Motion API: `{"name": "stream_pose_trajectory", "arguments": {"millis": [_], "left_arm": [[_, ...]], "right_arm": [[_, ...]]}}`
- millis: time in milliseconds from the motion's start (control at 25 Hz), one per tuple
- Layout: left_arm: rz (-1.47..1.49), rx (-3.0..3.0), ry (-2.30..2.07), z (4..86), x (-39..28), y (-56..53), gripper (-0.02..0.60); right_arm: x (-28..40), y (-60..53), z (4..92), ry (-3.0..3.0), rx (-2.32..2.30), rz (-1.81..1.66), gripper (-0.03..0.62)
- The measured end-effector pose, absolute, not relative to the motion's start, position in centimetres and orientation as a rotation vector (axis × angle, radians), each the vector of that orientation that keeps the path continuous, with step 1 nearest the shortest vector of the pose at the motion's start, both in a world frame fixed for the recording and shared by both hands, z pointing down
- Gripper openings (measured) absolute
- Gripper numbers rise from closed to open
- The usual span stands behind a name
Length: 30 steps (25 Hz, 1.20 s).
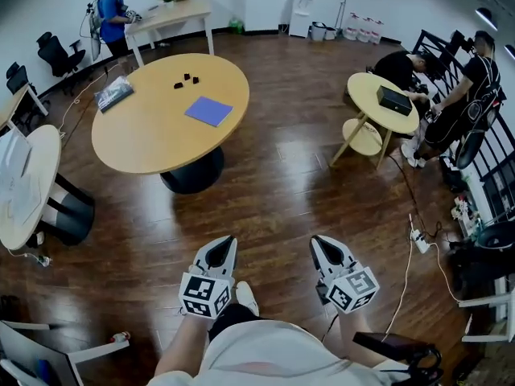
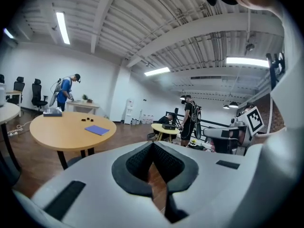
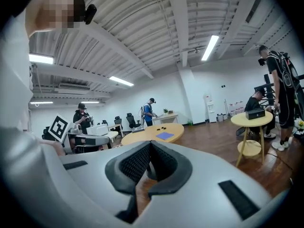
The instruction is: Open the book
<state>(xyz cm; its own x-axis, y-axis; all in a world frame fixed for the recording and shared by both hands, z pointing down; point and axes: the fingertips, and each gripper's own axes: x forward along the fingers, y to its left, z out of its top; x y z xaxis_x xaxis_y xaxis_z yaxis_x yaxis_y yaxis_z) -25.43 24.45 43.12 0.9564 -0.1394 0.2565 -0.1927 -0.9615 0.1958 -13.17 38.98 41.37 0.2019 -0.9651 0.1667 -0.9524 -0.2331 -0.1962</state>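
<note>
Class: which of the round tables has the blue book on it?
The big round table left of centre, with the blue book lying flat on it. The small table at right holds a black box.

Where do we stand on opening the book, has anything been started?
Done: nothing visible so far. The blue book looks closed, lying flat on the round table.
In hand: nothing. The left gripper and the right gripper are both shut and empty, held over the floor well short of the table.
Left: the whole job. Walk up to the table, reach the book, catch the cover edge and lift it open.
</note>
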Motion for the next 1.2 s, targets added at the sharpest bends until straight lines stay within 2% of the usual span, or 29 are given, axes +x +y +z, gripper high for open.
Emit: {"name": "stream_pose_trajectory", "arguments": {"millis": [240,600,1200], "left_arm": [[0.365,2.875,-0.219,43.1,-22.4,17.5,0.011],[0.410,2.854,-0.160,44.3,-16.0,13.5,0.009],[0.383,2.826,-0.403,43.5,0.5,7.3,0.010]], "right_arm": [[-9.9,31.6,40.6,1.919,-2.407,-0.367,-0.003],[-4.5,28.9,43.1,1.832,-2.429,-0.467,-0.003],[14.2,19.9,43.1,2.025,-2.251,-0.444,-0.003]]}}
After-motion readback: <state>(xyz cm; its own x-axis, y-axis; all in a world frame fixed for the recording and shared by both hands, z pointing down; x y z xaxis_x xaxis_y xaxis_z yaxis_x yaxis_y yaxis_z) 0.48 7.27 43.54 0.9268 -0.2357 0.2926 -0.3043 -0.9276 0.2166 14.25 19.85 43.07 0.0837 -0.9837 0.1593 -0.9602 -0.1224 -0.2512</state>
